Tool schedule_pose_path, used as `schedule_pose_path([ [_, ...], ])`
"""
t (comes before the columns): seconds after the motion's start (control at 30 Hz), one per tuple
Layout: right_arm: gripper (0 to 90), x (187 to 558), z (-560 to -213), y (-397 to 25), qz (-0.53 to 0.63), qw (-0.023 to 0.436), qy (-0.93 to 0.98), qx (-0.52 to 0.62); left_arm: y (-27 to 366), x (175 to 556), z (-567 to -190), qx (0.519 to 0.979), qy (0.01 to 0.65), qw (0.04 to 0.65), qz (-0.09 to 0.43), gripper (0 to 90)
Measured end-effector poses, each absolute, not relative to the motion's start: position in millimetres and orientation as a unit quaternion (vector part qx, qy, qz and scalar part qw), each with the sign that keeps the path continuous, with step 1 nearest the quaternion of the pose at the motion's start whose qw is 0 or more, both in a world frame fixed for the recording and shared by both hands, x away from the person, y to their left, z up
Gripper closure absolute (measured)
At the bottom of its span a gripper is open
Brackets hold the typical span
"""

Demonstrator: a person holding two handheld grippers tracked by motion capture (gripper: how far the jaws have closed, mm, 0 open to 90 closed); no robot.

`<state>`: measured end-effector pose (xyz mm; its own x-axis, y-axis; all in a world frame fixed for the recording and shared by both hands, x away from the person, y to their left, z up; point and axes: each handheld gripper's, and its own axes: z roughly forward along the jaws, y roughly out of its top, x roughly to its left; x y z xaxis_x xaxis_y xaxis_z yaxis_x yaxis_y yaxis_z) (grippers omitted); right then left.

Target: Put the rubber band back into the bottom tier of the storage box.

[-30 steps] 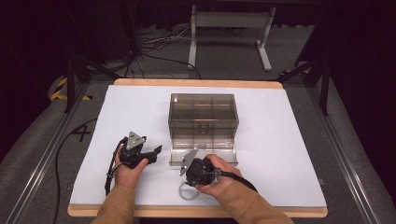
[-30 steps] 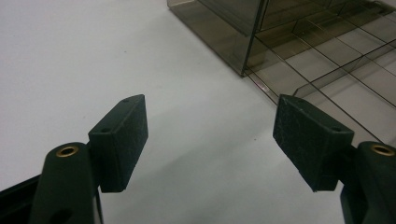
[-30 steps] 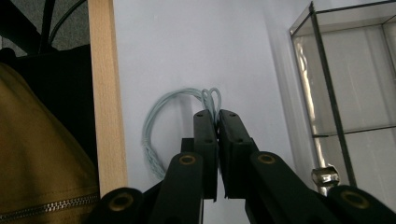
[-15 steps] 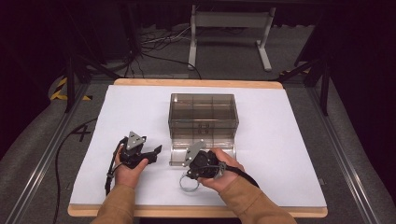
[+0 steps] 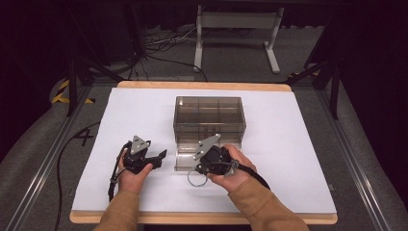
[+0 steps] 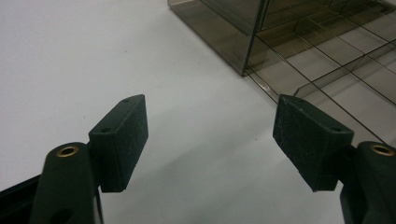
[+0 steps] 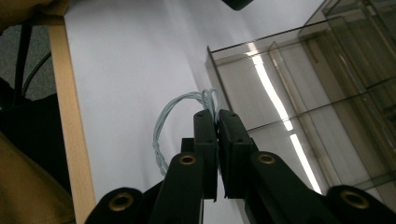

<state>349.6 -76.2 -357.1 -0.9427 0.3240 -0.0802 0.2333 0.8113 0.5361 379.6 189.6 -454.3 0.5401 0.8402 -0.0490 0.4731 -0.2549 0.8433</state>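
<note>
The high view looked forward and down from above the person's side, taking in the whole white table (image 5: 288, 144). The left gripper view sat low and close over the tabletop, facing the smoked clear organizer box (image 6: 299, 51). The right gripper view, rolled sideways, shared that box (image 7: 303, 93).

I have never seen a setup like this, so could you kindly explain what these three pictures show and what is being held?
A person at a table holds a hand-operated claw in each hand. The high view looks down from above: the left claw hovers open over the white table cover, and the right claw sits by a smoky clear plastic organizer box with compartments. The other two pictures come from cameras riding on each claw. In the right gripper view, the right claw is shut on a loop of thin pale wire. In the left gripper view, the left claw holds nothing.
</note>
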Motion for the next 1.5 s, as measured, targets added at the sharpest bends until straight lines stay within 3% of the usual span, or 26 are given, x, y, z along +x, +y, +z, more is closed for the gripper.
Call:
schedule_pose_path([
  [1.5, 87.0, 393.8, -346.9, -97.7, 0.210, 0.177, 0.936, 0.223, 189.5, 381.2, -454.4, 0.764, 0.433, 0.431, 0.209, 27.5],
])
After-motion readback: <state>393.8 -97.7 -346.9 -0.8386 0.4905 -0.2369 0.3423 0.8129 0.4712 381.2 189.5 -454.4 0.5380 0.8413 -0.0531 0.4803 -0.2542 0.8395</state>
